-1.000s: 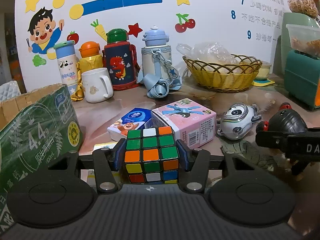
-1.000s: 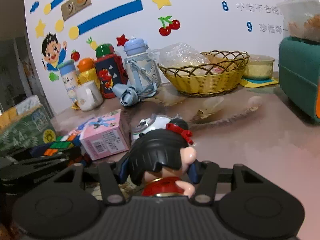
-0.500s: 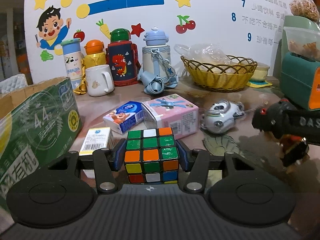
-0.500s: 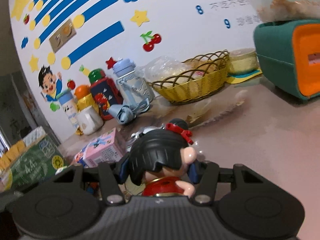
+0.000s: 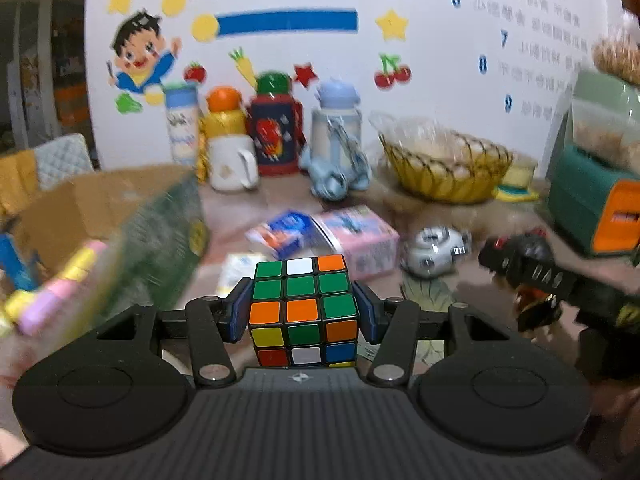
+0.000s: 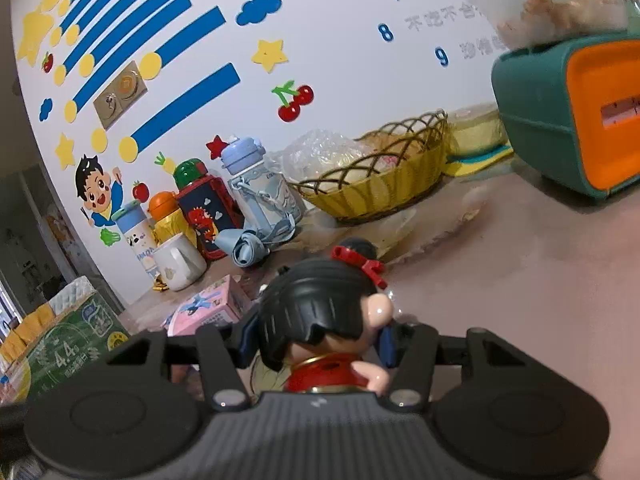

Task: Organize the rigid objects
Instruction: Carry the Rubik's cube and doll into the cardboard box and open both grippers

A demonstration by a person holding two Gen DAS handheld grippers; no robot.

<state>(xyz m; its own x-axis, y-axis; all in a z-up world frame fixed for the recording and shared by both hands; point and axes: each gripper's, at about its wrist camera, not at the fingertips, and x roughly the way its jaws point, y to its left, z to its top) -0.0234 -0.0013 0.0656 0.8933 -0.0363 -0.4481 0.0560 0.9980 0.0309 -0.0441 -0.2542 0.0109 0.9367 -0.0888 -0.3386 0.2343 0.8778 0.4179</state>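
My left gripper (image 5: pixel 303 312) is shut on a scrambled puzzle cube (image 5: pixel 303 308), held above the table beside an open green cardboard box (image 5: pixel 160 224) on the left. My right gripper (image 6: pixel 316 340) is shut on a doll figurine (image 6: pixel 320 320) with black hair, a red bow and a red dress. In the left wrist view the right gripper and its figurine (image 5: pixel 528 276) hang at the right. On the table lie a pink carton (image 5: pixel 356 232), a blue-and-white carton (image 5: pixel 280 232), a white packet (image 5: pixel 240 268) and a silver round toy (image 5: pixel 434 250).
Along the wall stand several kids' bottles (image 5: pixel 272 128) and a white mug (image 5: pixel 234 164). A yellow wicker basket (image 5: pixel 444 168) with a plastic bag sits right of them. A green-and-orange container (image 6: pixel 568 112) stands at the far right. The box holds colourful items (image 5: pixel 60 280).
My left gripper rose and drew back with the cube, so the inside of the green box now shows. The right wrist view tilted; the figurine stays gripped.
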